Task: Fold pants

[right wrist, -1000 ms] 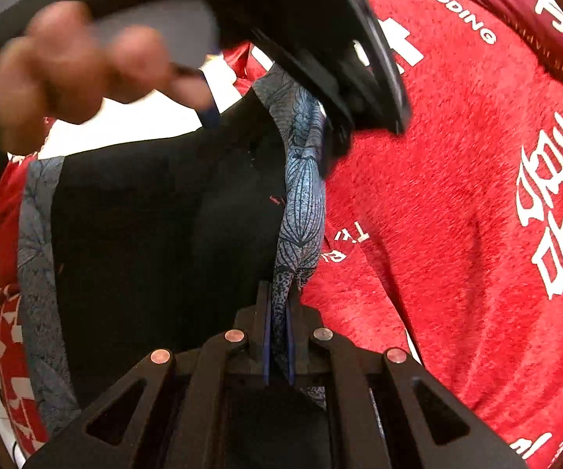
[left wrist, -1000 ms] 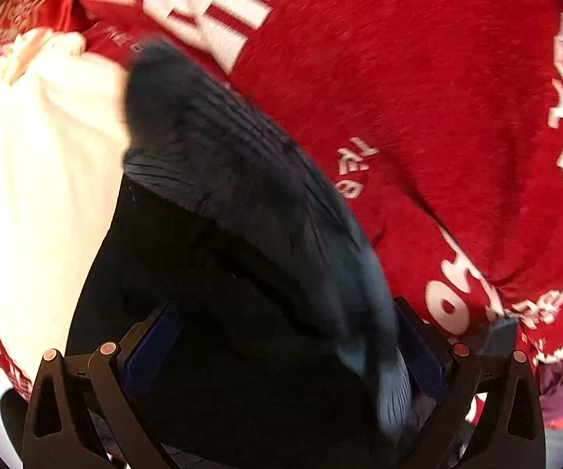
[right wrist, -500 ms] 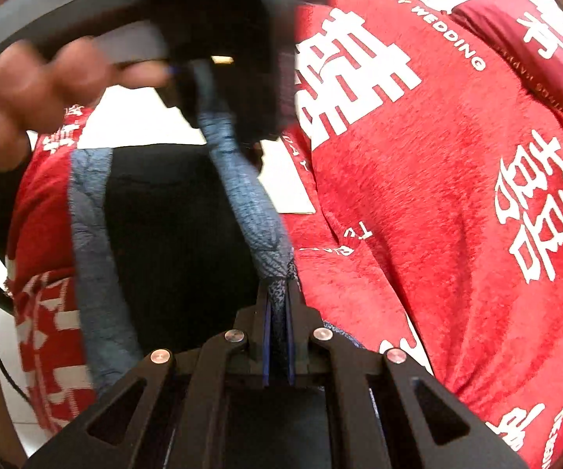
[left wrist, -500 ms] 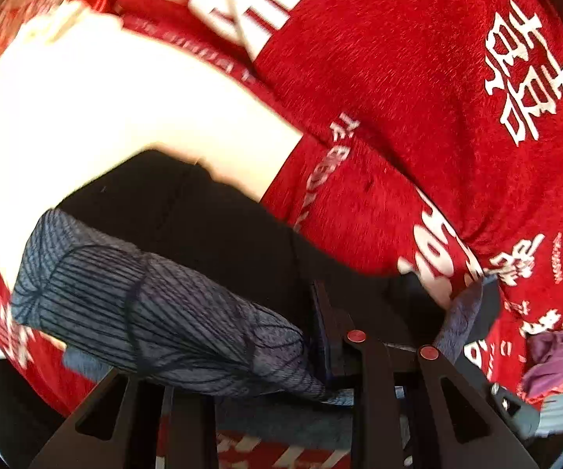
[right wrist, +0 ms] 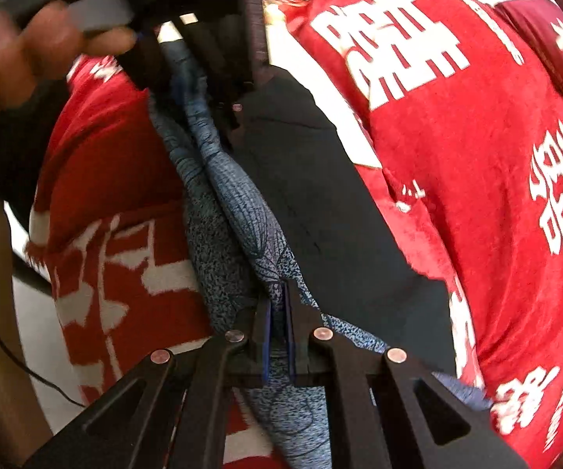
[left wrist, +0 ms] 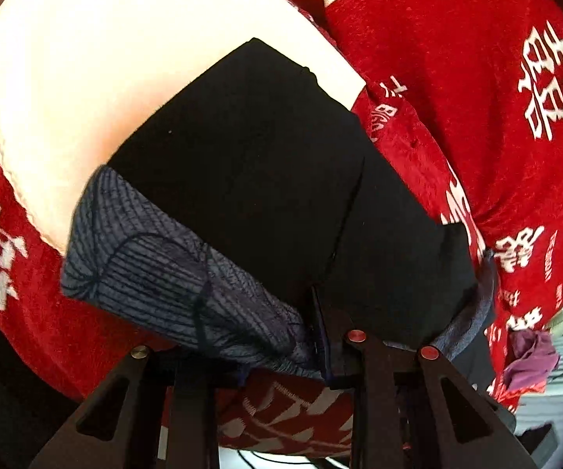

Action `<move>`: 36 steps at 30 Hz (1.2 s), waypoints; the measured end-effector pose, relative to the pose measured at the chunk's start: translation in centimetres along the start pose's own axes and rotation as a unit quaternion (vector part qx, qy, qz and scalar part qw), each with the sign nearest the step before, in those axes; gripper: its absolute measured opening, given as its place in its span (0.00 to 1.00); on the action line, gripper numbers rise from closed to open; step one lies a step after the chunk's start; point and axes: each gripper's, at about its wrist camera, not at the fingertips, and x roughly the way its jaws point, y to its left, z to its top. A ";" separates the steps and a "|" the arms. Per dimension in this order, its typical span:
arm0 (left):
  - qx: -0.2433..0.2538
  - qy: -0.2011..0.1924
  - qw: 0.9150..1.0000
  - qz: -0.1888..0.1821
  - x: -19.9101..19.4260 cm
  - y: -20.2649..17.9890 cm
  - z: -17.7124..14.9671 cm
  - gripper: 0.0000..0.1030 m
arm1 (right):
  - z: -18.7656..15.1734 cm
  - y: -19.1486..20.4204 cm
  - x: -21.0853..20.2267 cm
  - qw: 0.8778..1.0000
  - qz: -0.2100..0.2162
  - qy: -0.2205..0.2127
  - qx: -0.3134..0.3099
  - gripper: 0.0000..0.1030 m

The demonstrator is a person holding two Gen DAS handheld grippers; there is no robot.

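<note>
On one red blanket (left wrist: 457, 78), two grippers pinch one pants (left wrist: 265, 179).

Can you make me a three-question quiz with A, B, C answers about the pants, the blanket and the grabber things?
1. What do the pants lie on?
A. bare wooden floor
B. red blanket
C. green sofa

2. What colour is the patterned band on the pants?
A. yellow
B. pink
C. blue-grey

3. What are the right gripper jaws doing?
A. clamped on the band
B. wide open, empty
C. holding a cup

Answers:
1 B, red cloth with white characters surrounds them.
2 C, both views show blue-grey print.
3 A, the band runs between the closed jaws.
</note>
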 end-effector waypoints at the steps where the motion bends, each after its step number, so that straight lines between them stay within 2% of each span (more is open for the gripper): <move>1: 0.006 0.003 1.000 0.005 -0.1 -0.1 -0.1 0.29 | 0.0 -0.2 -0.1 1.000 0.002 0.004 0.015 0.07; 4: 0.037 0.005 0.999 0.039 -1.1 -0.3 -0.7 0.29 | -0.1 0.3 -0.1 0.999 -0.003 0.014 0.037 0.08; 5: 0.045 0.004 0.998 0.046 -1.5 -0.1 -1.0 0.30 | -0.2 0.6 -0.2 0.999 -0.007 0.017 0.038 0.12; 7: 0.058 -0.003 0.996 0.073 -2.9 0.4 -1.6 0.41 | 0.0 1.2 -0.6 0.999 -0.011 0.023 0.036 0.17; 8: 0.062 -0.011 0.994 0.089 -3.6 0.6 -1.8 0.49 | 0.0 1.4 -1.0 0.999 -0.008 0.023 0.035 0.26; 9: 0.068 -0.022 0.992 0.106 -4.3 0.7 -2.0 0.49 | 0.2 1.3 -1.6 0.999 0.004 0.020 0.036 0.42; 11: 0.078 -0.040 0.988 0.128 -5.9 1.2 -2.1 0.49 | 0.5 0.9 -2.9 0.998 0.024 0.008 0.053 0.62; 12: 0.073 -0.051 0.987 0.131 -6.7 1.5 -1.9 0.49 | 0.6 0.3 -3.8 0.997 0.031 -0.003 0.066 0.67; 16: 0.065 -0.074 0.991 0.088 -8.1 0.1 -0.8 0.49 | 1.5 -3.4 -5.3 0.988 0.044 -0.034 0.143 0.76; 19: 0.092 -0.070 0.991 0.071 -6.5 -3.4 -0.1 0.49 | 2.0 -6.3 -3.4 0.973 0.073 -0.032 0.216 0.76; 21: 0.118 -0.052 0.989 0.078 -4.0 -5.6 0.3 0.49 | 1.6 -7.1 -0.9 0.961 0.098 0.003 0.260 0.76; 23: 0.133 -0.022 0.986 0.094 -1.0 -6.2 0.3 0.49 | 0.1 -7.3 1.9 0.942 0.117 0.065 0.306 0.76; 24: 0.136 0.004 0.985 0.110 0.9 -6.2 0.1 0.49 | -0.8 -7.3 2.5 0.934 0.125 0.083 0.323 0.76; 25: 0.139 0.015 0.982 0.126 2.2 -6.1 -0.2 0.49 | -1.5 -7.2 2.4 0.929 0.133 0.081 0.335 0.76; 26: 0.149 0.001 0.980 0.131 2.3 -6.2 -0.5 0.49 | -1.9 -7.2 1.6 0.930 0.131 0.066 0.338 0.76; 27: 0.162 -0.018 0.978 0.134 2.0 -6.5 -1.1 0.55 | -2.2 -7.3 0.6 0.932 0.122 0.064 0.336 0.76; 29: 0.173 -0.014 0.978 0.120 2.2 -6.8 -1.5 0.71 | -3.0 -8.7 -1.6 0.934 0.087 0.054 0.343 0.76; 30: 0.171 -0.013 0.978 0.117 2.3 -6.7 -1.5 0.73 | -3.7 -9.9 -2.6 0.932 0.061 0.046 0.354 0.78; 31: 0.170 -0.014 0.978 0.120 2.4 -6.9 -1.5 0.73 | -4.3 -11.4 -3.2 0.927 0.034 0.043 0.370 0.79; 34: 0.168 -0.013 0.978 0.124 2.6 -6.9 -1.1 0.73 | -7.4 -17.9 -3.0 0.886 -0.050 0.069 0.456 0.90; 36: 0.167 -0.011 0.978 0.122 2.9 -6.8 -0.7 0.73 | -10.0 -22.9 -0.9 0.833 -0.097 0.138 0.526 0.94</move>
